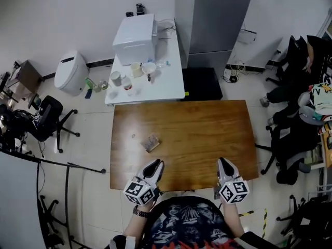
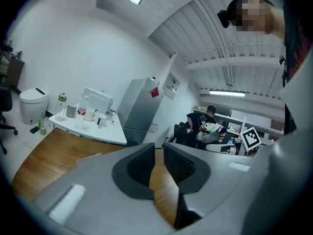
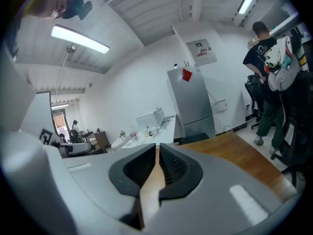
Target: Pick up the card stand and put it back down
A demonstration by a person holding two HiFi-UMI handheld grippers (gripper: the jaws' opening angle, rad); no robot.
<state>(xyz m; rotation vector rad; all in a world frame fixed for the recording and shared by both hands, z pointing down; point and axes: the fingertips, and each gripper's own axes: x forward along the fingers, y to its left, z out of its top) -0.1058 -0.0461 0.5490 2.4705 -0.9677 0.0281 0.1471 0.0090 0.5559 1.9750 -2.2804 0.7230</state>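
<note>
Looks like nothing's started yet: card stand (image 1: 151, 143) sits alone mid-table (image 1: 207, 134), while left gripper (image 1: 156, 165) and right gripper (image 1: 223, 163) hover closed and empty at the near edge.

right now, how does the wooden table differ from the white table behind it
The wooden table is brown and wide; the white table is white and narrower. The wooden table carries little beyond the card stand; the white table is crowded with a white appliance and cups. The wooden table sits in front; the white table stands just beyond its far left edge. Both are flat-topped rectangles.
</note>
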